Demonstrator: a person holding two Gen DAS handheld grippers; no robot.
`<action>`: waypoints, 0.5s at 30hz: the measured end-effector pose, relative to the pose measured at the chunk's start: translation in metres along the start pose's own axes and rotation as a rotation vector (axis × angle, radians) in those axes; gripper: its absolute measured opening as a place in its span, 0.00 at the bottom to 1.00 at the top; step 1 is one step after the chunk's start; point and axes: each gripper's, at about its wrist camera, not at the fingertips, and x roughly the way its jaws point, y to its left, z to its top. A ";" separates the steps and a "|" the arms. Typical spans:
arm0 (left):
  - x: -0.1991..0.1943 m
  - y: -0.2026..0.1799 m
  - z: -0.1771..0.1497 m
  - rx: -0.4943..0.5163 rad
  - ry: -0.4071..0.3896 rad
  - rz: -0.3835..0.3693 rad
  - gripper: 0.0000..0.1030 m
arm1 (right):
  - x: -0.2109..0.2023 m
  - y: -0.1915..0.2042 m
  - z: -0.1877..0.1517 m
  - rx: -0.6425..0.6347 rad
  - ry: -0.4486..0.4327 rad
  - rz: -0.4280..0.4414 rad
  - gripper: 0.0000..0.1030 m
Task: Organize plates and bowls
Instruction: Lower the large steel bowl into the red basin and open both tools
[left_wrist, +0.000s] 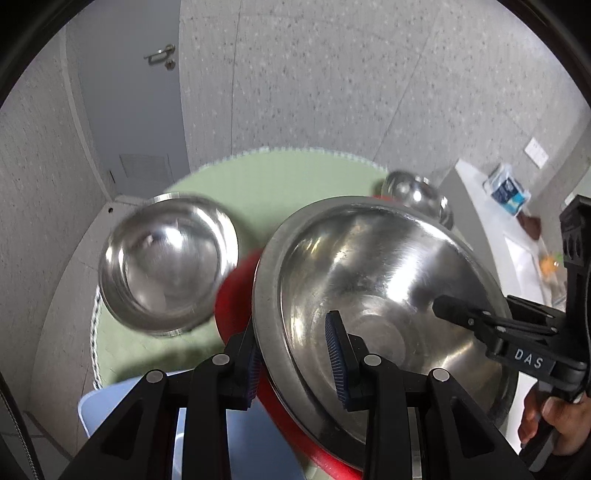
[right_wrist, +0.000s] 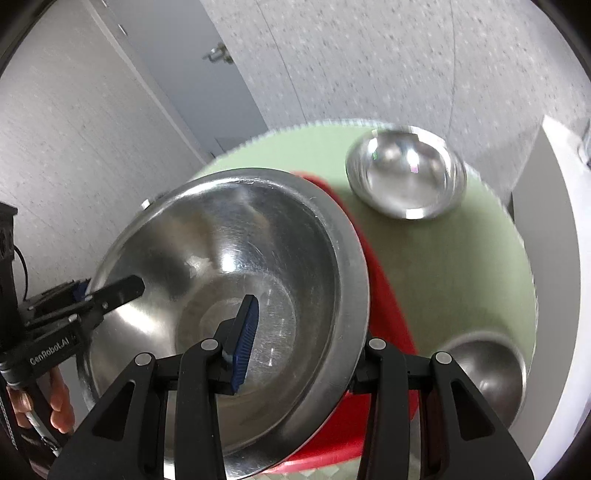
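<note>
Here both claws pinch the same large steel bowl (left_wrist: 380, 295) by opposite sides of its rim. The left claw (left_wrist: 295, 358) has one blue-padded finger (left_wrist: 337, 354) inside the bowl and the other outside against the rim, and the right claw (right_wrist: 299, 350) grips the facing edge the same way, its inner pad (right_wrist: 245, 343) reaching down toward the bowl's flat bottom. In each wrist view the other claw shows across the bowl, with the person's fingers wrapped around its handle at the picture's edge.

Directly under the bowl, and showing past its rim, lies a red plate (right_wrist: 384, 295); whether the bowl touches it cannot be told. Beyond the left claw and off to its left sits a smaller steel bowl (left_wrist: 168, 266), blurred, over a pale green round mat (left_wrist: 266, 184). Ahead of the right claw and to its right another small steel bowl (right_wrist: 406, 173) rests on the same mat, and close at its right side a rounded steel bowl (right_wrist: 487, 373) sits near the mat's edge. Below the left claw a light blue container (left_wrist: 129, 402) shows in part. A white desk (left_wrist: 517, 251) with small items runs beyond the right claw.
</note>
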 end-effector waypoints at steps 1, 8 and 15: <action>0.006 -0.003 0.004 -0.003 0.008 0.003 0.27 | 0.002 0.000 -0.005 0.000 0.004 -0.007 0.38; 0.022 -0.003 0.008 -0.011 0.032 -0.003 0.27 | 0.012 0.001 -0.016 -0.012 0.005 -0.065 0.39; 0.031 -0.001 0.008 -0.006 0.038 -0.035 0.33 | 0.013 0.001 -0.019 -0.015 0.000 -0.085 0.54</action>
